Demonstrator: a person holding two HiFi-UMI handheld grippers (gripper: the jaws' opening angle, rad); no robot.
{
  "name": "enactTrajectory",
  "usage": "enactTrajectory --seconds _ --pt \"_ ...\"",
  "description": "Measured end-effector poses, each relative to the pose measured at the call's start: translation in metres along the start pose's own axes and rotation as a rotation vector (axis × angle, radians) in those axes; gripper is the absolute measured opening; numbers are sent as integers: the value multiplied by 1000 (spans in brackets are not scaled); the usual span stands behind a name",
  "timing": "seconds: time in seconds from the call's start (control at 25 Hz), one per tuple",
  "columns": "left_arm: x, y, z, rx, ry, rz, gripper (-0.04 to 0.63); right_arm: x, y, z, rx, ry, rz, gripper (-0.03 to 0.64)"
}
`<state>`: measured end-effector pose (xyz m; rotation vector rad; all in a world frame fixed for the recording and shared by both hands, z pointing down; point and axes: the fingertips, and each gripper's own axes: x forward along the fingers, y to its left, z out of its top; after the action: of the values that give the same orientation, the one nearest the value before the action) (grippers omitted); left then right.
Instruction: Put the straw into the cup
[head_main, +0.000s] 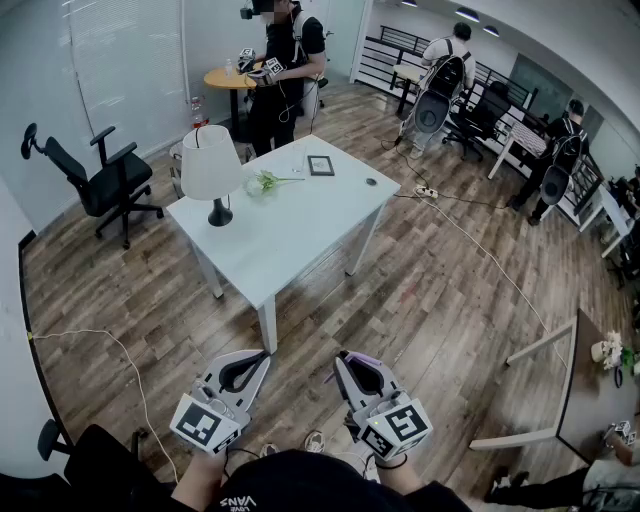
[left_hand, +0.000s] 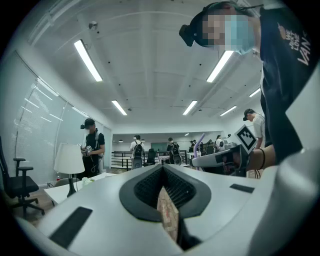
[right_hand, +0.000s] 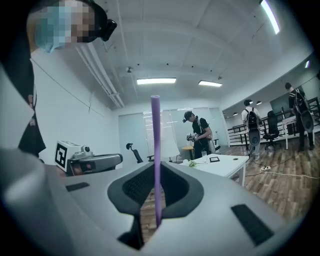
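Note:
My right gripper (head_main: 345, 360) is held level low in the head view, shut on a purple straw (right_hand: 156, 150) that stands upright between its jaws. The straw's top (head_main: 358, 357) shows just above the jaws. My left gripper (head_main: 262, 356) is beside it, jaws together with nothing in them. From the left gripper view the right gripper (left_hand: 202, 161) and the straw (left_hand: 200, 142) appear at the right. A clear cup (right_hand: 203, 155) stands on the white table (head_main: 300, 225) ahead, well beyond both grippers.
The table carries a white lamp (head_main: 211, 165), a small green plant (head_main: 262, 182), a dark frame (head_main: 320, 165) and a small dark object (head_main: 371, 181). A person stands behind the table; others are further back. An office chair (head_main: 100, 180) is on the left. Cables lie on the wood floor.

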<state>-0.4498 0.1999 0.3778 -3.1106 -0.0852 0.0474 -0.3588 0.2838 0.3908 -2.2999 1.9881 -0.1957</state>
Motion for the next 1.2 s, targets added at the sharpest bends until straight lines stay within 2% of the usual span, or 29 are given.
enactTrajectory --seconds 0.8,1.2 --pt "19 -14 -7 -7 9 -26 11 -8 -10 3 37 -24 43 46" --pt "42 -28 -14 -10 22 -17 11 -18 -36 3 36 -31 52 46"
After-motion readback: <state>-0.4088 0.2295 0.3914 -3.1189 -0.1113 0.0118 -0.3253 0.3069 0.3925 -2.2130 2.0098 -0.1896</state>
